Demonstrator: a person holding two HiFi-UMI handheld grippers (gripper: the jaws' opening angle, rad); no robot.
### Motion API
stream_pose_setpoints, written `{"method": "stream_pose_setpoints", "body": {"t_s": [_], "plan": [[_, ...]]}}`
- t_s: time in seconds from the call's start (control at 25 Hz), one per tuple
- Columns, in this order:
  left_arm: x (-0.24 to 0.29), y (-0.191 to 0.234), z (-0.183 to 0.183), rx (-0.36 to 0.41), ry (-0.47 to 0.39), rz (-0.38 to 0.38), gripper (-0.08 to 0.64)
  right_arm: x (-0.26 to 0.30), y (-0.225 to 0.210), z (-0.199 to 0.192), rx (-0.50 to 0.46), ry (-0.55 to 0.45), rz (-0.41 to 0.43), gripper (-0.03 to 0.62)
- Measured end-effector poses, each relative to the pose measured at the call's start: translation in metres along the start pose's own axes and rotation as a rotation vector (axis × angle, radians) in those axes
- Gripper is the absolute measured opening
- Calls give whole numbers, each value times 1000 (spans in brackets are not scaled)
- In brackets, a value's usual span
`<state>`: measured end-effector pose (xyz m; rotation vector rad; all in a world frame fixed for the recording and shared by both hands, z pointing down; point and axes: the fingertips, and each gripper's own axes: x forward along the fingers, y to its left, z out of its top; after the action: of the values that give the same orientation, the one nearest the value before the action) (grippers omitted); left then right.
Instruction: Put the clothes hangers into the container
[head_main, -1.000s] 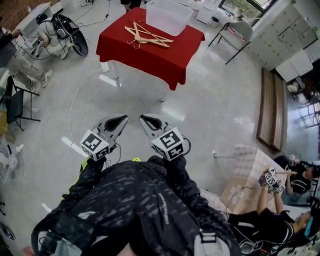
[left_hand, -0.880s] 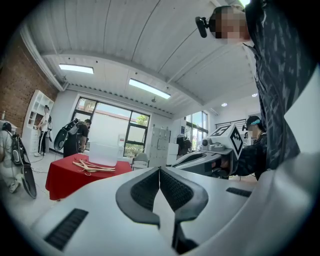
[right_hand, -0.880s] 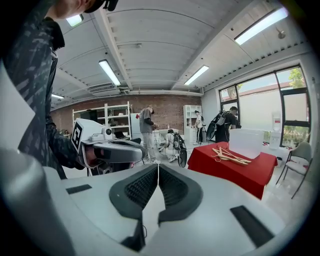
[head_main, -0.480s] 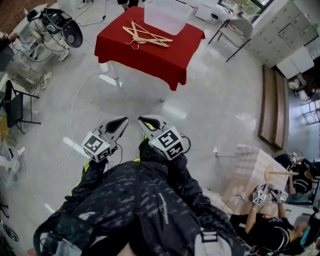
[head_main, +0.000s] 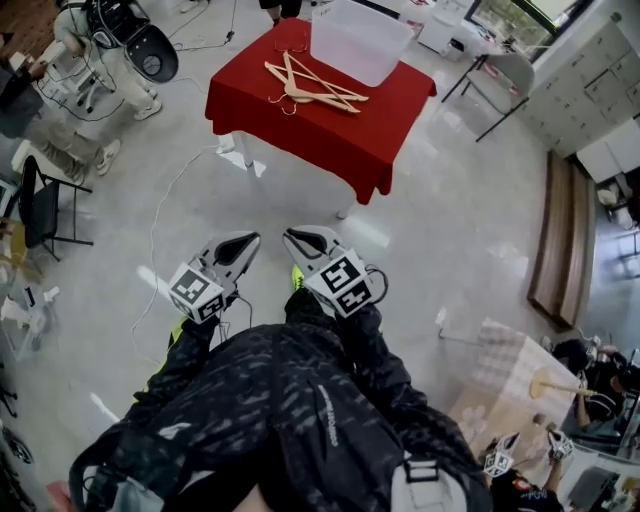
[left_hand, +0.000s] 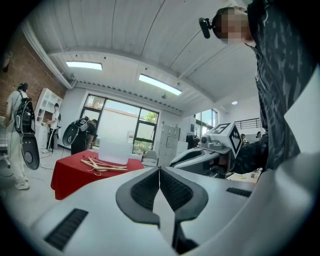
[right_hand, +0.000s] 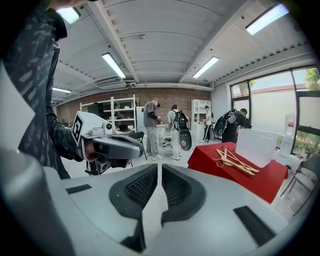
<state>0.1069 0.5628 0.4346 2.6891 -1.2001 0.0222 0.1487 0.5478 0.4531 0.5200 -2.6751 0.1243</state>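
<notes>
Several wooden clothes hangers (head_main: 312, 87) lie in a loose pile on a table with a red cloth (head_main: 330, 135), far ahead across the floor. Behind them on the same table stands a clear plastic container (head_main: 360, 40). The hangers (left_hand: 102, 165) and container (left_hand: 113, 151) show small in the left gripper view, and the hangers (right_hand: 237, 161) and container (right_hand: 259, 147) likewise in the right gripper view. My left gripper (head_main: 247, 243) and right gripper (head_main: 297, 240) are held side by side close to my body, both shut with nothing between the jaws, well short of the table.
Pale glossy floor lies between me and the table. A white cable (head_main: 160, 225) trails over the floor at left. People with equipment stand at the far left (head_main: 95, 40). A folding chair (head_main: 505, 80) stands right of the table, a wooden bench (head_main: 560, 235) along the right wall.
The table with the hangers and container has drawn slightly nearer and shifted right in the head view. Both grippers stay shut, side by side, in the same pose.
</notes>
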Motion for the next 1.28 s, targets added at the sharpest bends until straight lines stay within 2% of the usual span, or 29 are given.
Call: {"method": "stream_pose_setpoints", "body": {"t_s": [0.28, 0.76, 0.88, 1.08, 1.28], "plan": [[56, 51, 14, -24, -13, 22, 11, 35, -77, 9, -18, 20, 48, 17], [151, 123, 23, -70, 16, 87, 11, 71, -192, 16, -23, 17, 109, 17], [173, 136, 29, -88, 5, 102, 11, 76, -216, 17, -29, 15, 123, 17], [202, 152, 31, -64, 19, 106, 11, 82, -253, 16, -21, 6, 115, 17], [212, 170, 35, -69, 18, 113, 11, 91, -276, 19, -28, 12, 106, 21]]}}
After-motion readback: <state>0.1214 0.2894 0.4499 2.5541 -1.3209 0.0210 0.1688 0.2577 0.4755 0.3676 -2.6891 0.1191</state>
